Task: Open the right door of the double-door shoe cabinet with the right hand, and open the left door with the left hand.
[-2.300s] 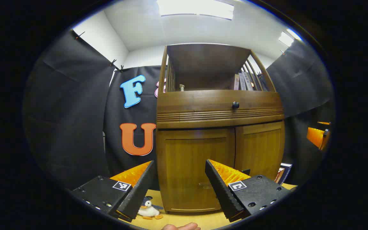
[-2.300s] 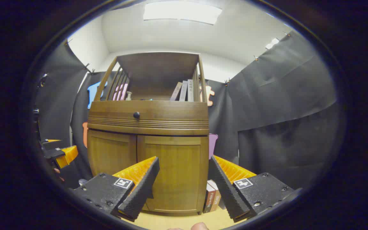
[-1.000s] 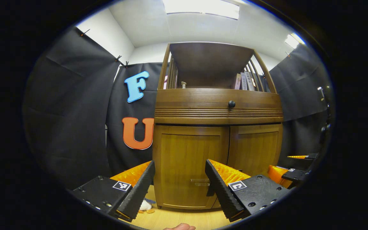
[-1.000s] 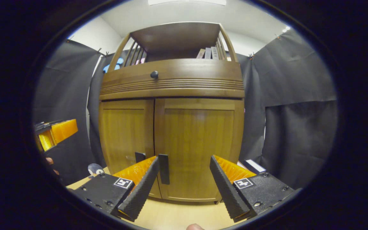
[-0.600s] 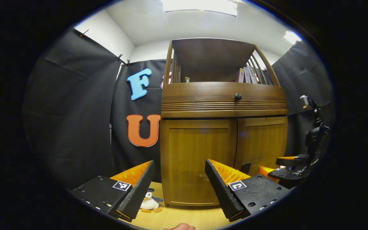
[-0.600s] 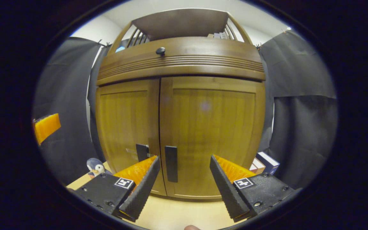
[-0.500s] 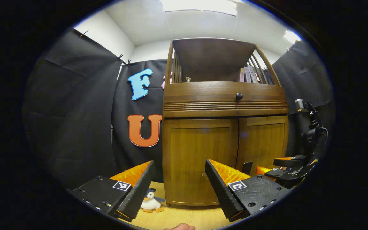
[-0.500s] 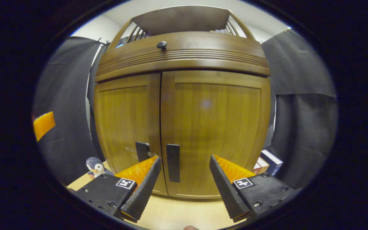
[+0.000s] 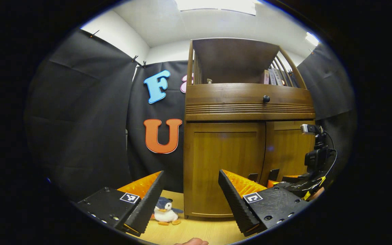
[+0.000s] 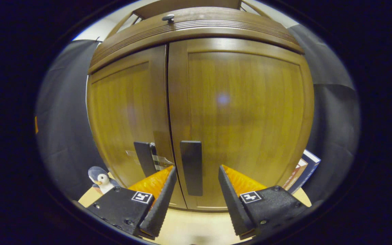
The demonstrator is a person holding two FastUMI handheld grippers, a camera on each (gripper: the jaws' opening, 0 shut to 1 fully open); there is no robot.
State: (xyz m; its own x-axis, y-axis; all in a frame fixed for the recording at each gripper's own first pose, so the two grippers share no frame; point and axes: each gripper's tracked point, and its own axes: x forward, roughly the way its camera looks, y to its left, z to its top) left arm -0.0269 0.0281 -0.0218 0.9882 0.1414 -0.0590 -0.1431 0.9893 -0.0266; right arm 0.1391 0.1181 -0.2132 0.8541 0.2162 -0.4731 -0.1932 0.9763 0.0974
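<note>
The wooden shoe cabinet (image 9: 247,136) stands with both doors closed. In the right gripper view the right door (image 10: 243,112) looms close, and its dark vertical handle (image 10: 191,168) sits between the fingers of my open right gripper (image 10: 196,172); I cannot tell whether they touch it. The left door (image 10: 124,112) carries its own handle (image 10: 145,158). My left gripper (image 9: 191,173) is open and holds nothing, well back from the left door (image 9: 225,163). The left gripper view also shows the right gripper (image 9: 294,185) low at the right door (image 9: 289,149).
A small penguin toy (image 9: 165,212) lies on the wooden floor (image 9: 196,229) by the cabinet's left corner. Books (image 10: 301,173) lean at its right side. A drawer with a round knob (image 9: 266,99) sits above the doors, below an open shelf.
The right gripper has moved in close to the cabinet, so the right door's handle now lies between its fingers. The left gripper has shifted left and stayed back.
</note>
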